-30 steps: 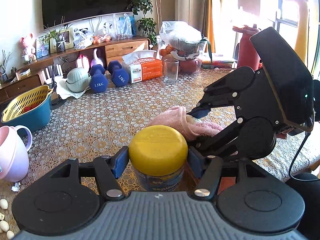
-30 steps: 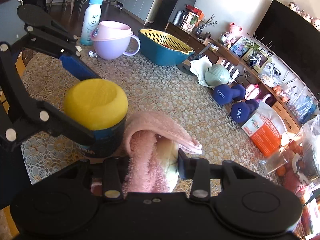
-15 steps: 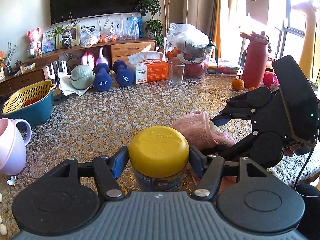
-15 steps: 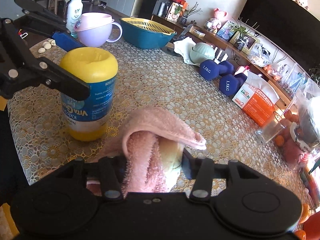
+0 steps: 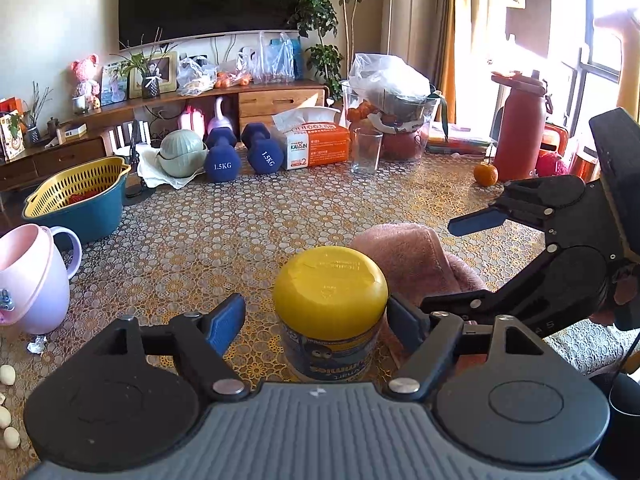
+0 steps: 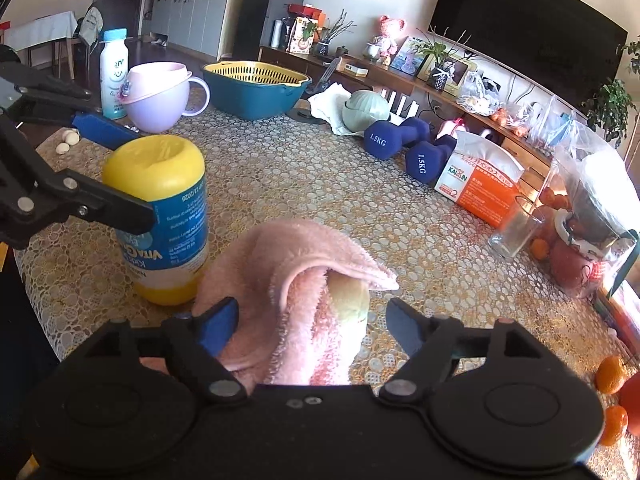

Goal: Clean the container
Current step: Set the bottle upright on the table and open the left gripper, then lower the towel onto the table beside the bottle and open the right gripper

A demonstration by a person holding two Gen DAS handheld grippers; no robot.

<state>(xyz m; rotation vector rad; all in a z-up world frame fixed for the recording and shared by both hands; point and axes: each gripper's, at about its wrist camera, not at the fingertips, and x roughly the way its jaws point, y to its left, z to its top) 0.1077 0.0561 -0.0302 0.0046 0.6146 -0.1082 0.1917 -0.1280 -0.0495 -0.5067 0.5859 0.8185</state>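
Two views are given. In the left wrist view, the left hand-held gripper (image 5: 316,318) is seen spread wide around the yellow-lidded container (image 5: 331,312), which stands upright on the tabletop (image 5: 224,236), a gap showing at the left pad. In the right wrist view, the right hand-held gripper (image 6: 312,318) is released, its fingers apart around the pink cloth (image 6: 296,280) lying just beside the container.

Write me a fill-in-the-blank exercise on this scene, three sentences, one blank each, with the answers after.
1. The container has a lid coloured ____.
2. The cloth lying between the open right gripper fingers is coloured ____.
3. Each blue dumbbell is marked ____ KG.

Missing words: yellow; pink; 1.5
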